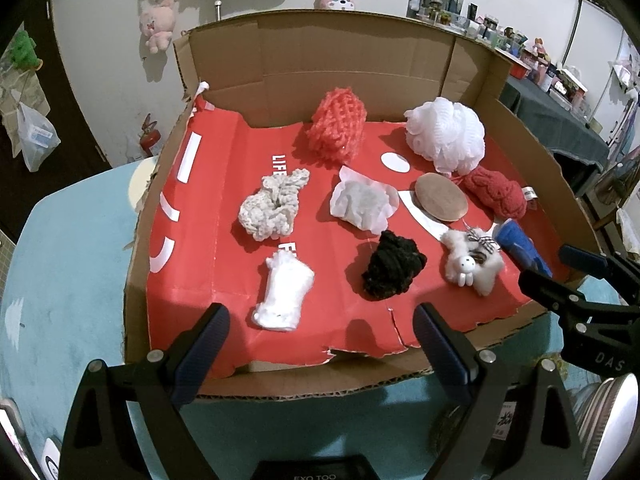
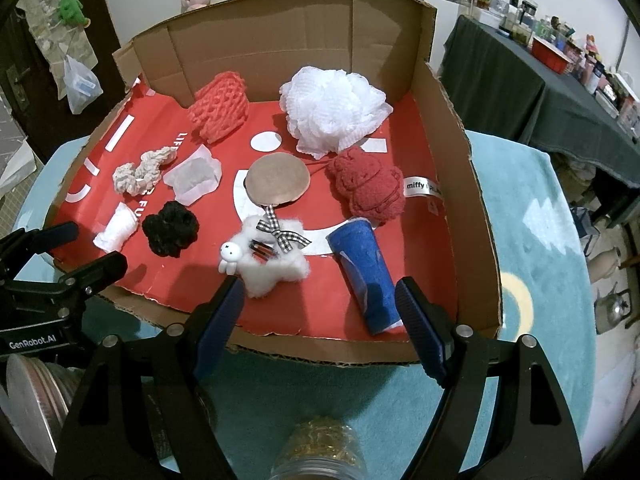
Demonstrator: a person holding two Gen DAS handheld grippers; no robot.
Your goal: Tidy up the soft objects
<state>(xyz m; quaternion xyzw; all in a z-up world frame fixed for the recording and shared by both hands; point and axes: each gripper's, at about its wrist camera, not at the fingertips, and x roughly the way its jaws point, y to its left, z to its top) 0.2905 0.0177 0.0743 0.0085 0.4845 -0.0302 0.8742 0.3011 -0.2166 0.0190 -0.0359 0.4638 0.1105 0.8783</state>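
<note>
Soft things lie spread in a low cardboard box [image 1: 280,60] lined in red. I see an orange foam net [image 1: 338,124], a white bath pouf [image 1: 446,134], a grey crocheted scrunchie [image 1: 272,206], a white gauzy pouch [image 1: 362,202], a tan round puff [image 1: 440,197], a red knitted plush [image 1: 498,192], a black scrunchie [image 1: 392,266], a white folded piece [image 1: 286,292], a white fluffy rabbit clip [image 2: 266,258] and a blue rolled cloth [image 2: 366,270]. My left gripper [image 1: 322,354] hangs open over the box's near edge. My right gripper [image 2: 318,324] is open too, just short of the blue roll.
The box sits on a turquoise cloth [image 2: 540,208] over a round table. Metal lids [image 2: 32,396] and a jar of gold bits [image 2: 320,452] stand near me. A dark-draped table with clutter [image 2: 560,68] stands at right, and plush toys [image 1: 158,24] hang on the wall.
</note>
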